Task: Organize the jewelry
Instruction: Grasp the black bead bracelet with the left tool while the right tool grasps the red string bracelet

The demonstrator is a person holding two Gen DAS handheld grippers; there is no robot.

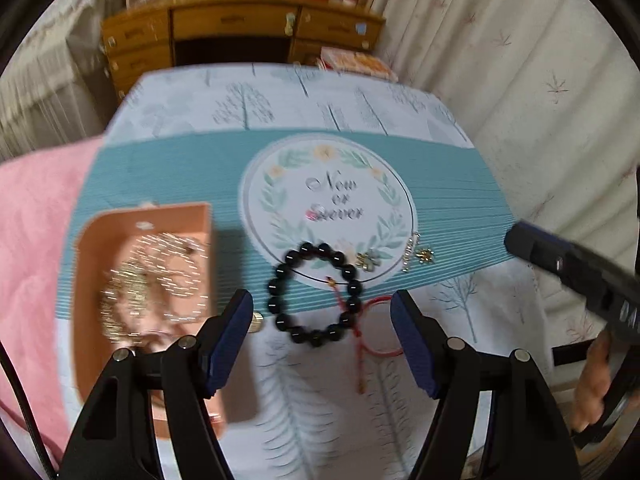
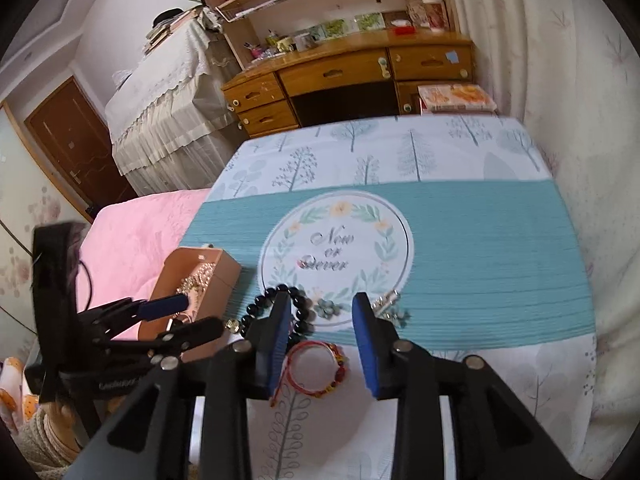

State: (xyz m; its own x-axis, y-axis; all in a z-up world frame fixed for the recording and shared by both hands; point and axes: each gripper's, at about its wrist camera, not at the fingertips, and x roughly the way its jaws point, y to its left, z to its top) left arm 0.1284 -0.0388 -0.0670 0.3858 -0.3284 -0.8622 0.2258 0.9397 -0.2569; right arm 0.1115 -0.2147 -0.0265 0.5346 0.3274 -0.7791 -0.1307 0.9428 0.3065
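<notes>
**Both tools open above the loose bracelets**

Blue pads of the left tool point(image 1: 322, 312) are standing wide apart, with nothing pressed between them; the black bead bracelet point(image 1: 316, 294) is lying on the table point(image 1: 460, 208) just beyond and between them. The right tool point(image 2: 322, 334) is also open and is gripping nothing. Under its gap the red cord bracelet point(image 2: 318, 368) is resting flat on the cloth, touching or almost touching the bead bracelet.

Further out, two small flower-shaped pieces point(image 1: 368, 261) and a short pale chain point(image 1: 410, 252) are lying near the round printed emblem, and a small ring-like thing point(image 2: 308, 263) is sitting on the printed words. At the left edge the peach box point(image 1: 148, 264) is already holding shiny chains, blurred in the left view.

The bead bracelet is probably rather heavy for its size, smooth and slippery, and flexible as a loop, so pinching across one or two beads at the near side seems safest. The red cord is light and soft; it is better to take it at the knotted, beaded part, because the thin cord could slip from the pads.
</notes>
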